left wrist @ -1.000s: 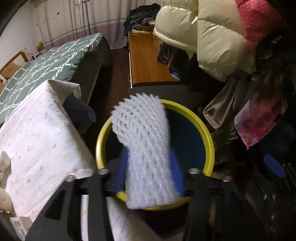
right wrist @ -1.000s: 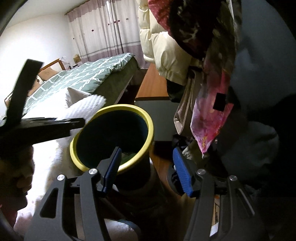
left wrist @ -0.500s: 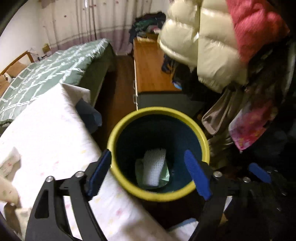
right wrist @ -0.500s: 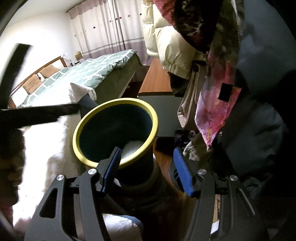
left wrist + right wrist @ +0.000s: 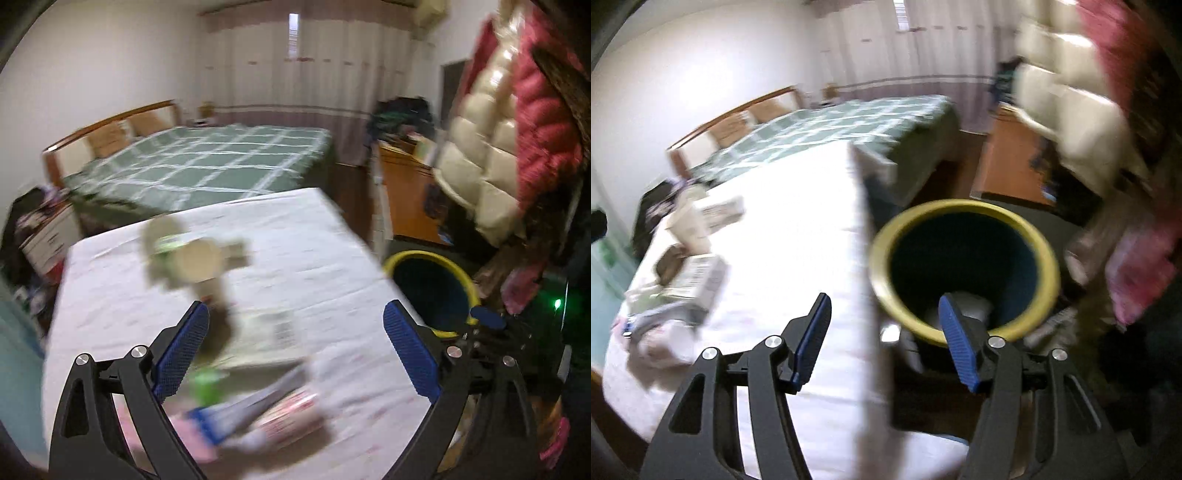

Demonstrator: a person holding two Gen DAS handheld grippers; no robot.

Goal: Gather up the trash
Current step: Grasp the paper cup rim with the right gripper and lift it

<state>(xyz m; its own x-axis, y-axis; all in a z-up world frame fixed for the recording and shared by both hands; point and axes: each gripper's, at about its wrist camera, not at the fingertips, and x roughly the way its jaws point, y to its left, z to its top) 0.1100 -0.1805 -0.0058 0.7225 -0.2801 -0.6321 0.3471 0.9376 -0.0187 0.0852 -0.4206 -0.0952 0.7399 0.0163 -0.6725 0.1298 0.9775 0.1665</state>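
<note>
My left gripper (image 5: 295,314) hangs over the white-clothed table (image 5: 303,236), its jaws opening wide with nothing pressed between the blue pads. Blurred trash lies below it: a beige cup-like piece (image 5: 192,258), a flat box with a barcode (image 5: 266,339), a green scrap (image 5: 207,384) and a pink wrapper (image 5: 291,410). The yellow-rimmed bin (image 5: 424,258) stands off the table's right edge. My right gripper (image 5: 883,299) is open and empty at the bin's near rim (image 5: 964,208). A white foam net (image 5: 967,306) lies inside the bin.
A bed with a green checked quilt (image 5: 207,162) stands behind the table. A wooden cabinet (image 5: 406,192) and hanging padded coats (image 5: 491,155) crowd the right side above the bin. More boxes (image 5: 698,277) lie at the table's left end.
The left gripper let the white foam net drop into the bin, opened wide and swung left and up over the table. The right gripper turned left; the bin slid right in its view.
</note>
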